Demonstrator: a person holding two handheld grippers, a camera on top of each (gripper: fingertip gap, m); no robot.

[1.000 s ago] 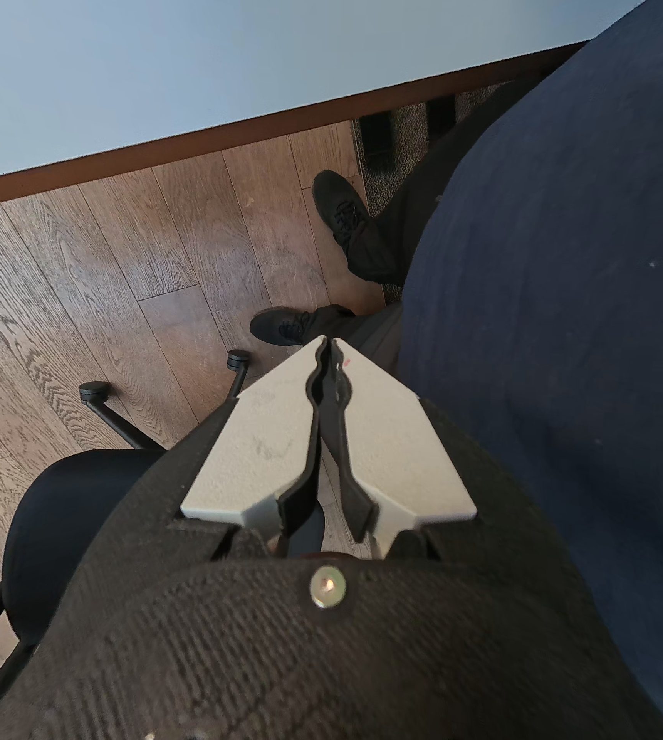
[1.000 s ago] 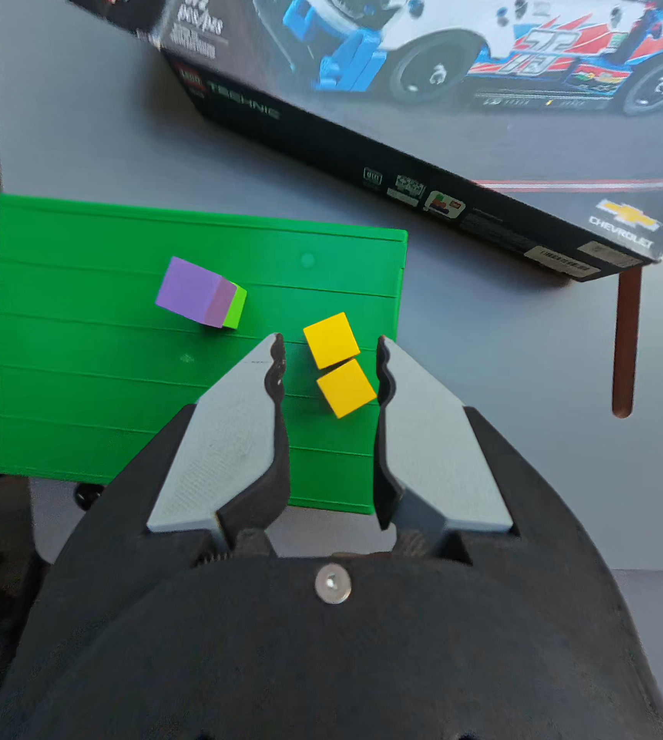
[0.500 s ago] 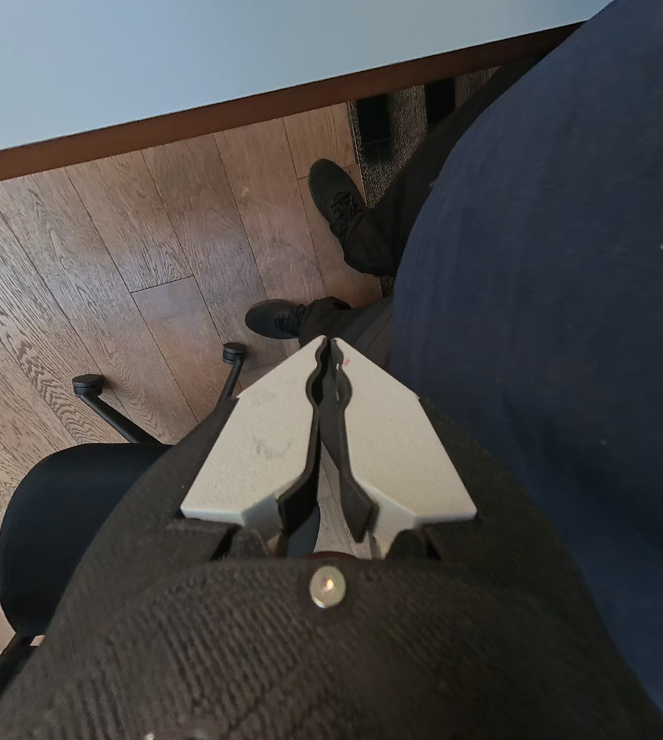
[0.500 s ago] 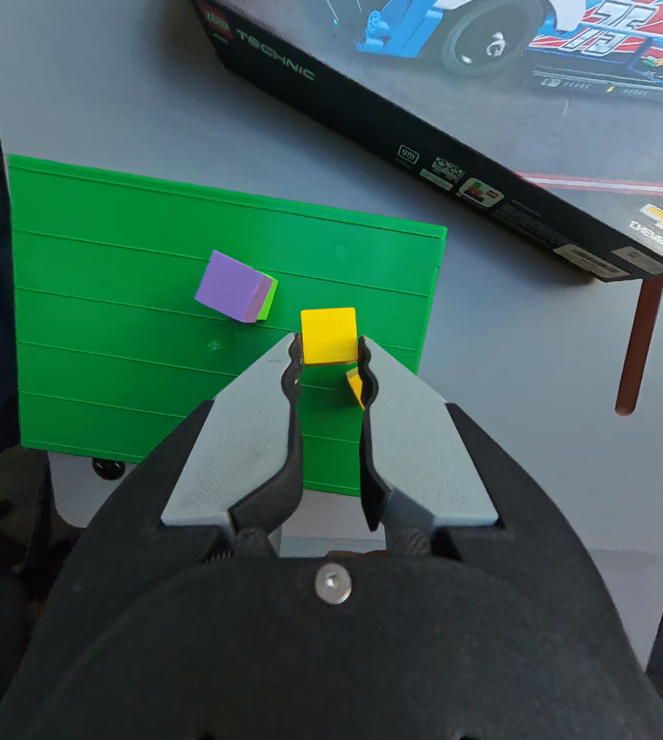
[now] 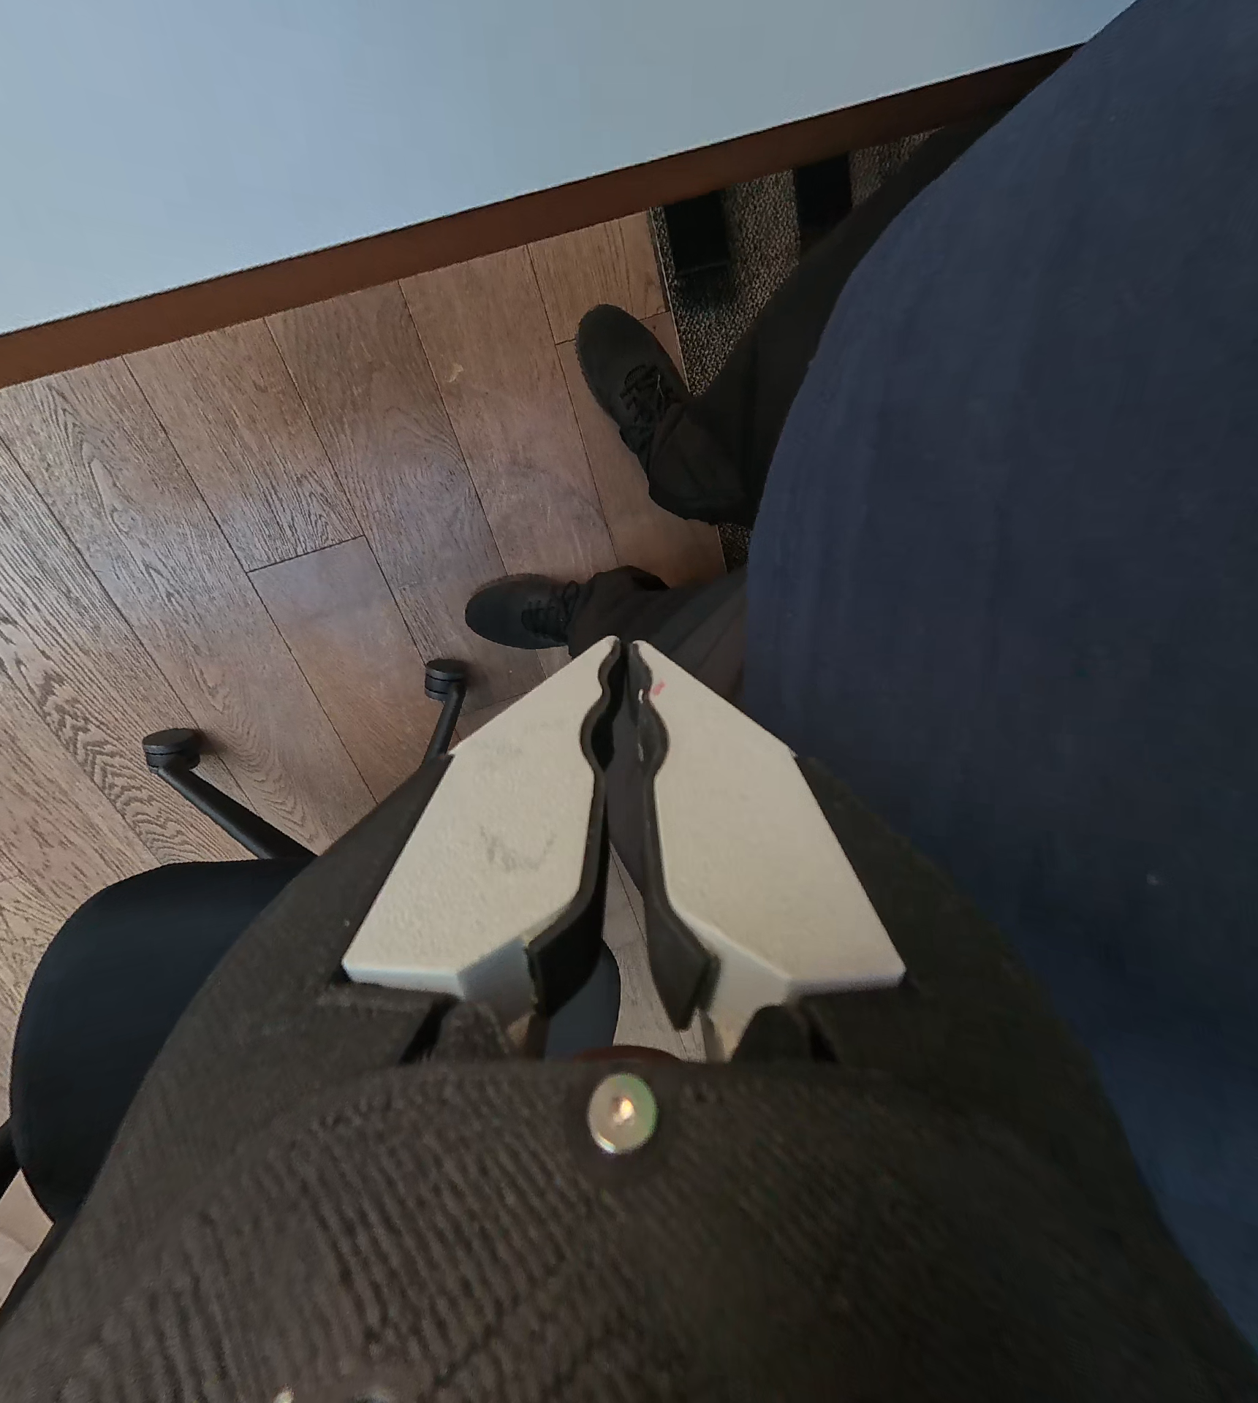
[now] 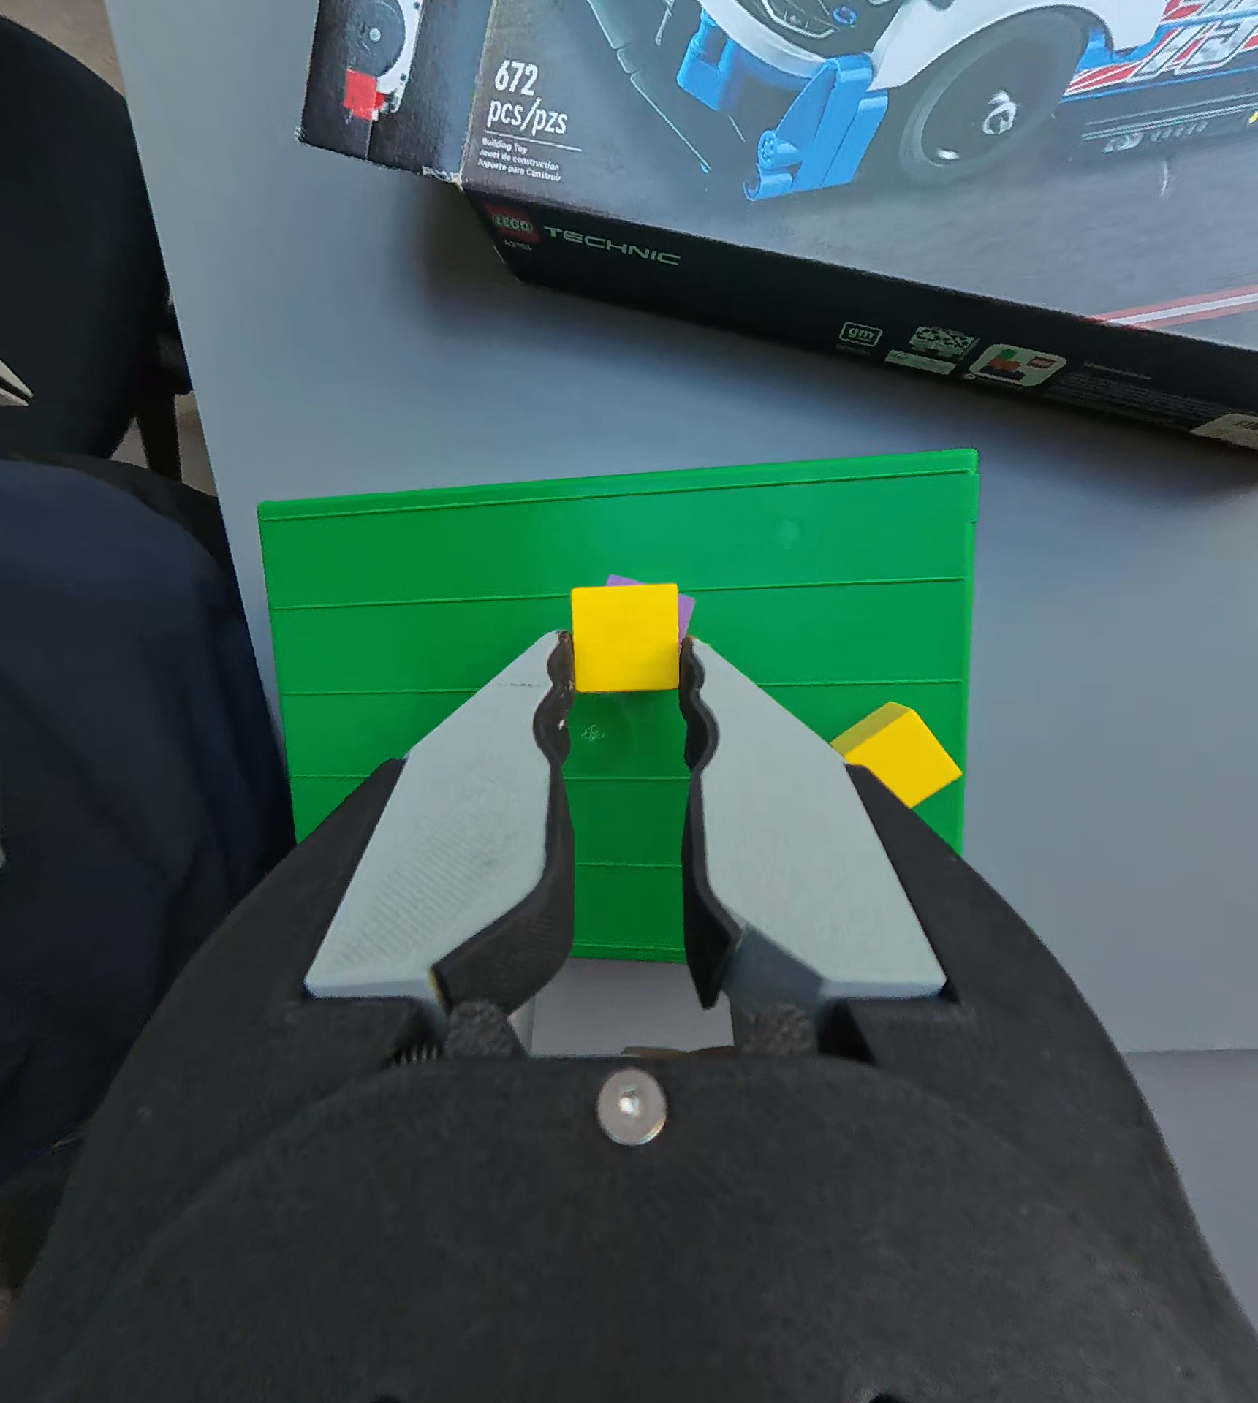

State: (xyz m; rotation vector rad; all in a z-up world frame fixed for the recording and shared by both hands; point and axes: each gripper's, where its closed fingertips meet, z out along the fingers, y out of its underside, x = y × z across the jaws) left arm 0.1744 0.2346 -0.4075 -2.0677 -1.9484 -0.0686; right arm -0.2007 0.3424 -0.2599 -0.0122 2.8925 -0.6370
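The right gripper [image 6: 625, 659] clamps a yellow cube [image 6: 624, 636] by opposite flat faces above the green board [image 6: 398, 660]; it looks light, rigid, smooth-sided. A second yellow cube [image 6: 903, 753] lies at four o'clock. The left gripper [image 5: 624, 645], pressed together, holds nothing.

The left wrist view looks steeply down past the tabletop [image 5: 307, 152] edge to the wooden floor [image 5: 231, 531], toward 12 o'clock. The right wrist view looks down close over the green board [image 6: 458, 547]. They share only the tabletop.
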